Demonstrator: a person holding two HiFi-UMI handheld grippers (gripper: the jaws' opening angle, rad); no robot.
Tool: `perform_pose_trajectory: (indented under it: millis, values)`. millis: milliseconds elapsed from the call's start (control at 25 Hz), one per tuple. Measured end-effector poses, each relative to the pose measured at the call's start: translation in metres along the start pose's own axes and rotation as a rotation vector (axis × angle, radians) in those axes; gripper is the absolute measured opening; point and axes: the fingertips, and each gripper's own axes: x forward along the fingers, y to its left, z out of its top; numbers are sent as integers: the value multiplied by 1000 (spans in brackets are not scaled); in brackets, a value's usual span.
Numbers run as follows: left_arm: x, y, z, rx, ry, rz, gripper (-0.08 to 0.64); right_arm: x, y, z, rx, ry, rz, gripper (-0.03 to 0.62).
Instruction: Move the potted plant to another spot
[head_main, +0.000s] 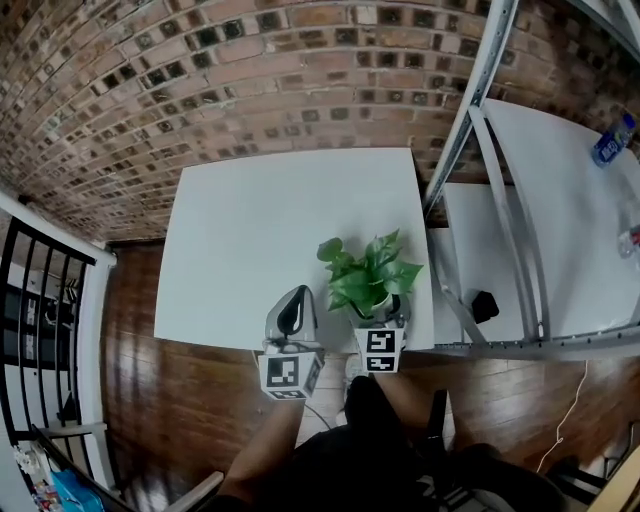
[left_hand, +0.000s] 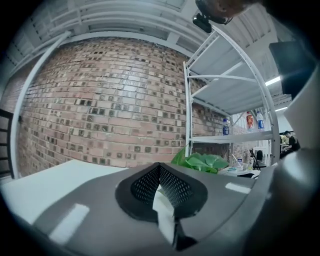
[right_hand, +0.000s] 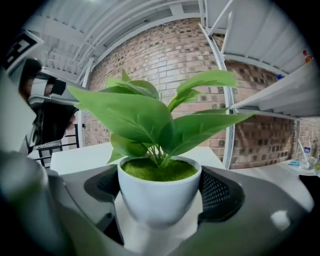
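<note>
The right tongs (right_hand: 161, 200) grasp the small white round pot with a green leafy plant (right_hand: 159, 192) near the white rectangular bench's (head_main: 250, 230) front edge; the left tongs (head_main: 293, 312) are clenched, empty.

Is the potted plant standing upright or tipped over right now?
Upright. The potted plant has a level white pot rim, its green moss faces up, and the leaves rise above it.

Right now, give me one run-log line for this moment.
left tongs: shut, empty | right tongs: shut on potted plant | location: table, near right corner
</note>
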Motion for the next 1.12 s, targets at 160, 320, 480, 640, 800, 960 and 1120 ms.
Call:
perform_pose_trajectory:
  millis: [160,320,480,640,800,960,1120]
  values:
    - [20,7,-9,6,35,-5,11,11,-1,-4,-3,16,-1,471]
    - [26,13,-14,-1,58,10,11,17,0,-7,6,22,5,471]
    - [27,16,-8,3,51,12,11,15,-4,-29,58,89,18,561]
    - [22,21,5,3,30,21,11,-1,-3,-27,41,107,33,568]
    - [4,23,4,-12,44,27,11,-25,-2,-27,-23,129,13,568]
    - [-23,17,3,-10,47,20,11,-61,0,-15,-27,115,-38,566]
    - [-50,4,9,-5,45,0,11,-100,4,6,-7,58,-77,461]
